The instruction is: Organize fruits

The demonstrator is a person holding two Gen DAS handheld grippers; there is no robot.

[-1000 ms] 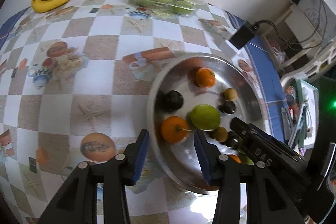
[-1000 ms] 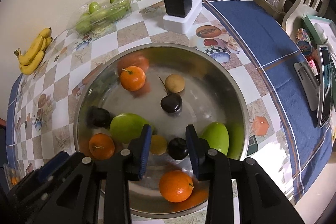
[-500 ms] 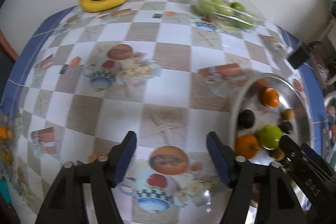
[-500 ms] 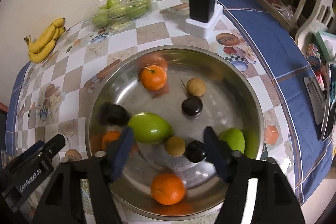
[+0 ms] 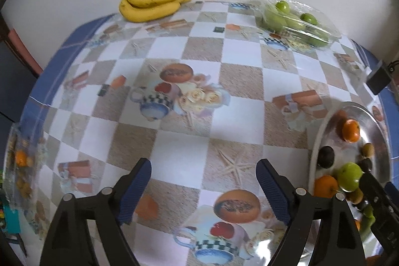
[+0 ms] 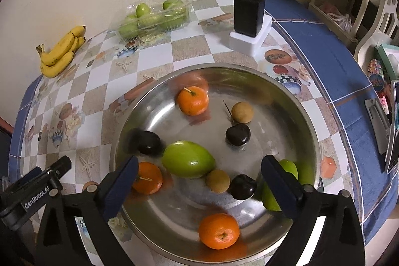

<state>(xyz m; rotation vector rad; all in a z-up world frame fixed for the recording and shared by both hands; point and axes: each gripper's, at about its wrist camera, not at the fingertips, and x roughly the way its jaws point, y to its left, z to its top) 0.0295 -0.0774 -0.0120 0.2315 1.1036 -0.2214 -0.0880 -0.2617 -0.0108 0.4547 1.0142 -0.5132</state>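
A steel bowl (image 6: 294,101) holds three oranges, two green fruits, dark plums and small brown fruits. My right gripper (image 6: 199,175) hangs over its near half, jaws opening wide with nothing pressed between them; a small brown fruit (image 6: 217,181) and a dark plum (image 6: 242,186) lie below the gap. A big green fruit (image 6: 187,159) lies in the middle. My left gripper (image 5: 203,178) is over bare patterned tablecloth left of the bowl (image 5: 321,131), jaws opening, nothing between them. Bananas (image 5: 154,0) and a clear pack of green fruit (image 5: 294,19) sit by the wall.
A black charger on a white block (image 6: 248,24) stands behind the bowl. The table's right edge has a phone and boxes (image 6: 389,116). A clear plastic tray with small fruits (image 5: 21,166) sits at the left edge. A chair (image 6: 374,16) stands at the right.
Both grippers have opened wide. The left gripper swung away from the bowl to the left, over the tablecloth. The right gripper stayed over the bowl.
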